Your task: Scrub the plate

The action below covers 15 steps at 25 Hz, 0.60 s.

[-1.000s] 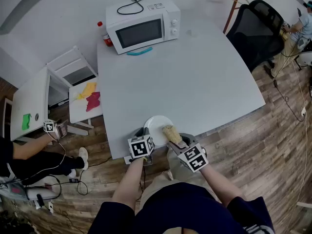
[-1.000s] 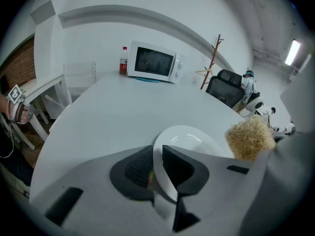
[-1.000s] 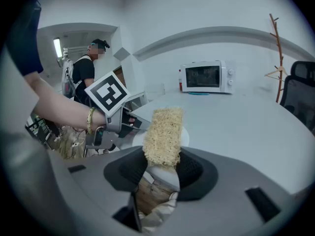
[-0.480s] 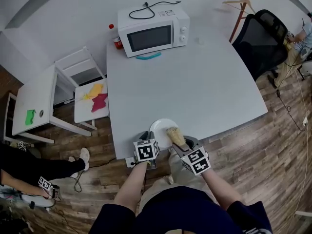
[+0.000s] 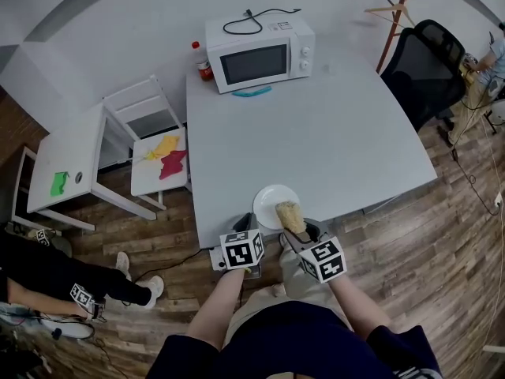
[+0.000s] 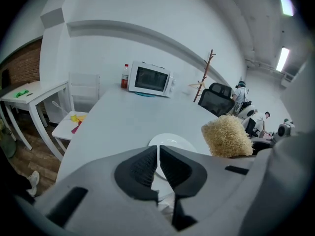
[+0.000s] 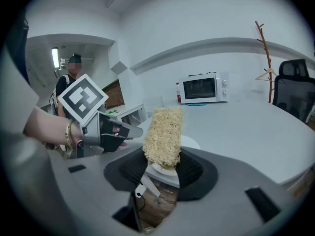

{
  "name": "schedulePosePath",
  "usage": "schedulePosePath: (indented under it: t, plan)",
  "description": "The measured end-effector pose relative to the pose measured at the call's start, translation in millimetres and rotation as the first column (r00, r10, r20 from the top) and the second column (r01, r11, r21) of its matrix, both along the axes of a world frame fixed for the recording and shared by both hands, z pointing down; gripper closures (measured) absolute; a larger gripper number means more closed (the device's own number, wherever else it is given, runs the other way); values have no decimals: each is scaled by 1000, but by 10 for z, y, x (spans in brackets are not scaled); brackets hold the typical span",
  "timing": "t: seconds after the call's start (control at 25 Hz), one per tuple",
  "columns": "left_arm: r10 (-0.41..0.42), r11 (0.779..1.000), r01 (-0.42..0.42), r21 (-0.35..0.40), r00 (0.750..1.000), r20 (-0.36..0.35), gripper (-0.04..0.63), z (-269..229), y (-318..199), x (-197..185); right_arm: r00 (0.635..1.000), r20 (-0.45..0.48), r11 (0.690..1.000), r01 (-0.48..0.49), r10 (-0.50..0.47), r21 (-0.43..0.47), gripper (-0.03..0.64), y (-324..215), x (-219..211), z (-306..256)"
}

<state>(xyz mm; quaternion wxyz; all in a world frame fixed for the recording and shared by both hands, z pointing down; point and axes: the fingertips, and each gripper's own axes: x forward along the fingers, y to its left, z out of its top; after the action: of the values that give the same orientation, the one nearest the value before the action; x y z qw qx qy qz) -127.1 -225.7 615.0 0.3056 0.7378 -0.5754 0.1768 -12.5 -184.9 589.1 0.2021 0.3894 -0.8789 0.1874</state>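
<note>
Closing is what the left claw [image 6: 157,151] has just been doing. Its ribbed pads now stand all but together, with a hairline slit between them and nothing caught in it. Compared with the head view a second ago, its marker cube [image 5: 242,249] sits a little further back from the round white plate [image 5: 272,196], towards me and off the near edge of the surface [image 5: 316,133]. I read the tips as just short of the plate's near rim, not on it.

My right claw [image 7: 163,163] is clamped on a straw-coloured fibrous scrub pad [image 7: 164,132]. It grips the pad by its lower end, so the rest stands up out of the jaws. In the head view the pad hangs over the near right part of the plate, but I can't tell whether it touches.

The plate lies flat on the pale grey surface, close to the near edge, with nothing else near it. Well beyond, at the far edge, sit a white microwave [image 5: 260,54] and a red-capped bottle [image 5: 204,61] just beside it.

The plate shows bare and white, with no suds or soil that I can make out, so I can't judge how much scrubbing is done. My guess is that most of it is left: the pad must be pressed down and worked over the whole face. With nothing pinning the plate, it may skate towards the edge.
</note>
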Motion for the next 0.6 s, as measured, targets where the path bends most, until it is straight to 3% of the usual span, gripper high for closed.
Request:
schedulePosePath:
  t: [0.6]
  plan:
    - [5,997,0,78,998,-66,578,-499,791,37,996,92,1000,7,-8,14,446,577,-132,-381]
